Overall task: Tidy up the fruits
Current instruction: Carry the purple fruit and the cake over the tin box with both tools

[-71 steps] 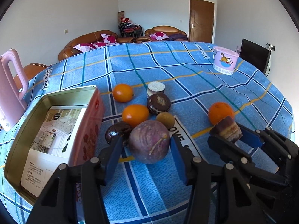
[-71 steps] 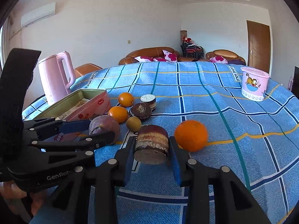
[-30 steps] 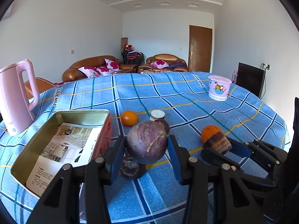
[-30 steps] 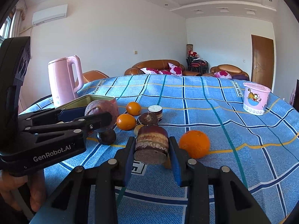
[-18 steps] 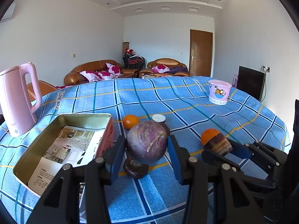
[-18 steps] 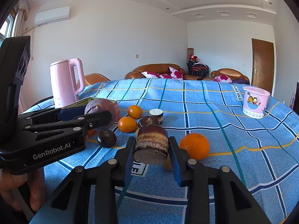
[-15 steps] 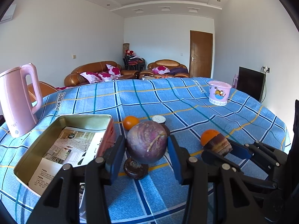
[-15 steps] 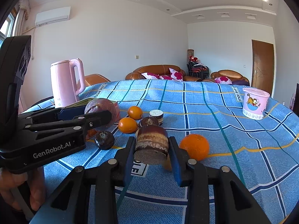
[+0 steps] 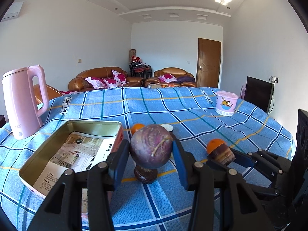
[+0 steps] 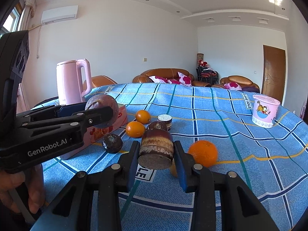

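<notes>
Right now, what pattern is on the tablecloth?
The tablecloth is blue with dark blue, teal and yellow check lines, clearest in the right wrist view.

Both grippers raised over the table, each clamped on a piece of food

The left gripper (image 9: 151,153) points slightly downward, its blue pads (image 9: 119,162) pressing both sides of a round purple fruit (image 9: 151,149) lifted clear of the cloth. The right gripper (image 10: 156,152) sits just to its right at about the same height and tilt, jaws drawn in tight on a layered brown cake piece (image 10: 156,149). In the right wrist view a bare hand (image 10: 18,190) wraps the left gripper's handle at the lower left edge, fingers curled around it.
</notes>
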A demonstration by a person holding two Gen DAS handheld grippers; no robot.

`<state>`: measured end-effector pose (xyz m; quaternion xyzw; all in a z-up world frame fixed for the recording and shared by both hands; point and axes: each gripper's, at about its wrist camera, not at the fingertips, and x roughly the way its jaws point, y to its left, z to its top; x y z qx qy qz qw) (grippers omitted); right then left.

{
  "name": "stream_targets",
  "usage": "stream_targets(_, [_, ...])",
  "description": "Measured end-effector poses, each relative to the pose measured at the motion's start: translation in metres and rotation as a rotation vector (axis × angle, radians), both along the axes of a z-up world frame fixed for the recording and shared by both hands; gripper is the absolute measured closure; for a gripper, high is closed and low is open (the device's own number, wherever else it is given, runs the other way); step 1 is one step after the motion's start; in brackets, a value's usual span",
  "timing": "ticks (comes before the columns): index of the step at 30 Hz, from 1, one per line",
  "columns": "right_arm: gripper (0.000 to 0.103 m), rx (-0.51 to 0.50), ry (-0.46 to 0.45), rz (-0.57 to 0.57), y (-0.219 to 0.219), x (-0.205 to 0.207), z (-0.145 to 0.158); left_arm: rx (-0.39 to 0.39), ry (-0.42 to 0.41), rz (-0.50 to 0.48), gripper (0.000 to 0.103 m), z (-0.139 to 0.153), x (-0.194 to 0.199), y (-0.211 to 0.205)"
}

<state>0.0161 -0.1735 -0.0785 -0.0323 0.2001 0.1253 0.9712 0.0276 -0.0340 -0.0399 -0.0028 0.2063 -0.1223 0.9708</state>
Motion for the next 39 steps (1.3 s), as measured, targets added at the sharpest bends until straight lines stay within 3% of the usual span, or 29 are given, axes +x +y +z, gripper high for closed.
stream_targets(5, [0.066, -0.031, 0.014, 0.016, 0.006, 0.004, 0.007, -0.028, 0.022, 0.057, 0.055, 0.002, 0.002, 0.027])
stream_targets(10, [0.066, -0.039, 0.007, 0.067, 0.016, 0.011, 0.03, -0.021, 0.017, 0.137, 0.055, 0.008, 0.004, 0.054])
stream_targets(20, [0.066, -0.092, -0.013, 0.185, 0.061, 0.043, 0.066, 0.003, 0.05, 0.209, 0.055, 0.017, 0.023, 0.094])
stream_targets(39, [0.066, -0.139, 0.046, 0.294, 0.129, 0.099, 0.064, 0.069, 0.173, 0.254, 0.055, 0.002, 0.065, 0.125])
